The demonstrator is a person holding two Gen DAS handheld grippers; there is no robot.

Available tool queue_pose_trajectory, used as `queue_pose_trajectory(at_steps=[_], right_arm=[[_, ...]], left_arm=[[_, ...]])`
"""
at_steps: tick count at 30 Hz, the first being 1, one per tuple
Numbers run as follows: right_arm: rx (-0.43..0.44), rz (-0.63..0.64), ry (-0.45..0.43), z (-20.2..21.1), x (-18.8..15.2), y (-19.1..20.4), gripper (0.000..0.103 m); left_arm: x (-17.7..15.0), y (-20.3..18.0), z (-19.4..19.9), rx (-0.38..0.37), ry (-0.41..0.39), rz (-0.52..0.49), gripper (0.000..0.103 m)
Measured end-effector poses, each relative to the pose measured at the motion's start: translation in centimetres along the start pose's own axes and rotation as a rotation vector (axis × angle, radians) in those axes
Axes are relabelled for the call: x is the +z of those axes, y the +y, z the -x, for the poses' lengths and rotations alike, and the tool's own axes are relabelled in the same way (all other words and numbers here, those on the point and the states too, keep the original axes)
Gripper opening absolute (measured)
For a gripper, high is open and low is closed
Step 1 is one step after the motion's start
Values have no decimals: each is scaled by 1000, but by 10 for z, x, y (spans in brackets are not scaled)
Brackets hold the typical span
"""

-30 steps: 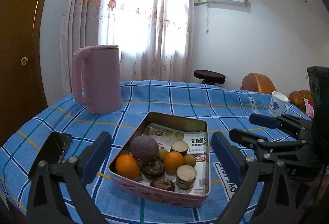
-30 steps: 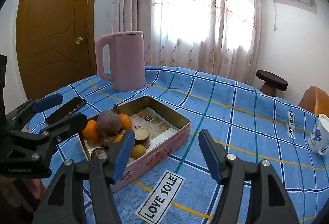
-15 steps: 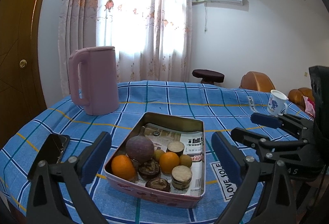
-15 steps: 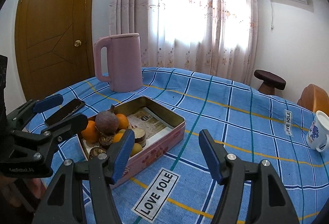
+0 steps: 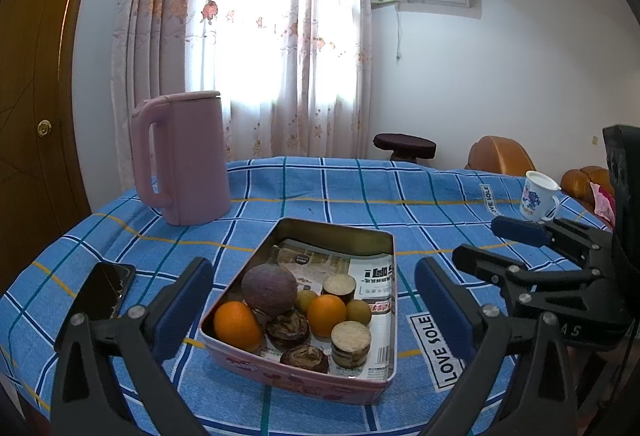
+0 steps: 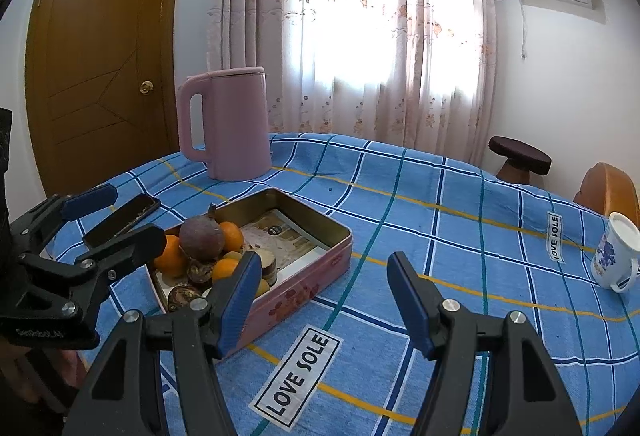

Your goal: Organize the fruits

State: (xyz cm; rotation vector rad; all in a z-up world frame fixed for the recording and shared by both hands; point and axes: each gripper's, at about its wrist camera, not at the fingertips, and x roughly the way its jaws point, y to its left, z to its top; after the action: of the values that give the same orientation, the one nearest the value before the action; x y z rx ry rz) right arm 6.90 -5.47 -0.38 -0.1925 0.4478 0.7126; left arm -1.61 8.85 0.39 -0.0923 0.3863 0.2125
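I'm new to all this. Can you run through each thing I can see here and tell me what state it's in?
Left tongs: open, holding nothing.
Right tongs: open, holding nothing.
Pink tin: lidless, upright, paper-lined, fruit piled at its near end.
Purple fruit: whole, resting on the pile.
Oranges: whole, in the tin.
Pink kettle: upright, lid shut.
Phone: flat, screen dark.
Mug: upright.

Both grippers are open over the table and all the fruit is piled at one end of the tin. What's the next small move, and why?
Probably ease the left gripper forward and down onto the purple fruit. It sits on top of the pile in the tin, directly between the open fingers, and nothing is held yet. The right gripper points at bare cloth beside the tin.
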Motion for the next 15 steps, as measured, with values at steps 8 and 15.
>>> queue_pose_trajectory(at_steps=[8, 15], right_arm=[[-37, 2, -24, 8, 1, -6, 67], [-62, 1, -52, 19, 5, -15, 67]], left_arm=[[3, -3, 4, 12, -18, -12, 103], [8, -6, 9, -1, -28, -10, 103]])
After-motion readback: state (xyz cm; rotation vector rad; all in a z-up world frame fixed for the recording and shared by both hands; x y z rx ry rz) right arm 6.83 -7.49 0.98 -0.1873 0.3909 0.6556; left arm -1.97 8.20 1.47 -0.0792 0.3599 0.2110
